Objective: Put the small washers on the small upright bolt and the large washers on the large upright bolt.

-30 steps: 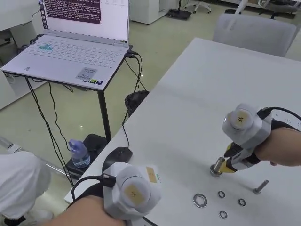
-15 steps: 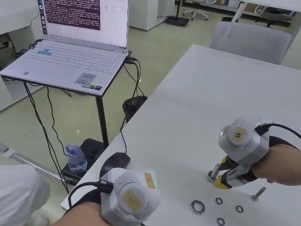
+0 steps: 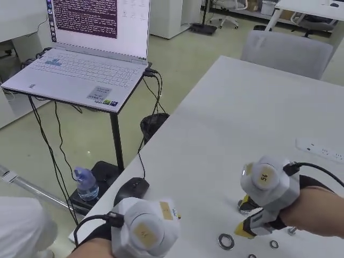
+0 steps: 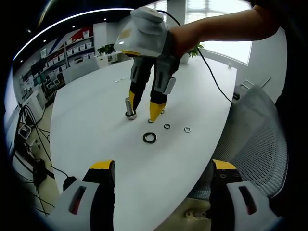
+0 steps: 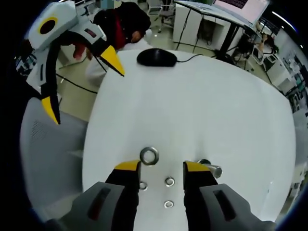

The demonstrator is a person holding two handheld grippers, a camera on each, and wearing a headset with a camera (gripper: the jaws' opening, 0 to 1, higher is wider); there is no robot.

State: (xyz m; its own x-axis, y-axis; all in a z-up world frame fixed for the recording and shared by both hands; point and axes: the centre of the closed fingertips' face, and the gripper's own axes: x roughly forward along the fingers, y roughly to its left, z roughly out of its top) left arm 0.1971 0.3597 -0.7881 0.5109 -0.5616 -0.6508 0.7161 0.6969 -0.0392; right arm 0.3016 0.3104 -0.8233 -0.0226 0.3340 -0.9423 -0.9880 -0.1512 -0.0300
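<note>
Brightness: all three views are bright and evenly lit.
Source: a window (image 4: 226,48) in the left gripper view is blown out to white.
Shadows: soft and faint, with a pale one beside the large washer (image 4: 149,138) on the white table (image 4: 86,130).
Sharpness: the head view is crisp, with no motion blur.
Distortion: both gripper views bow the table's edge and the room strongly towards their margins.

Flat large washer (image 5: 149,156) near three small washers (image 5: 169,181) — large bolt (image 4: 129,106) upright
</note>
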